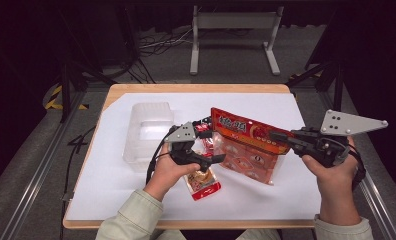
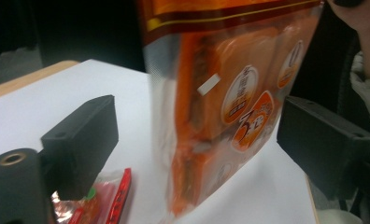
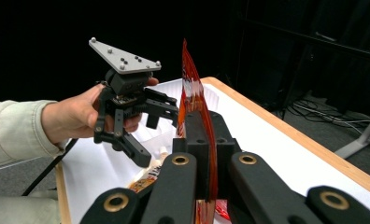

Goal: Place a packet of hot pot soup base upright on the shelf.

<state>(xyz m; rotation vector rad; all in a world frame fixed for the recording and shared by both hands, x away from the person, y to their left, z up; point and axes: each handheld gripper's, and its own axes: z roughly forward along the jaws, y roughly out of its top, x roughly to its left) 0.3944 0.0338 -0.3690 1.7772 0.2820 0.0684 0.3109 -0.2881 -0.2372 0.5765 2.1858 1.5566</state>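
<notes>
While my right gripper (image 1: pixel 278 136) pinches the top edge of the orange snack bag (image 1: pixel 246 147) at centre frame, holding it upright on the tabletop (image 1: pixel 286 200), my left gripper (image 1: pixel 213 145) hangs wide-jawed beside it. Next, I judge: close on the bag's side.

R gripper (image 1: pixel 281 136) clamps orange snack bag (image 1: pixel 246 145) upright mid-table; L gripper (image 1: pixel 208 145) open at bag's left edge; clear tub (image 1: pixel 148 131) far left.
</notes>
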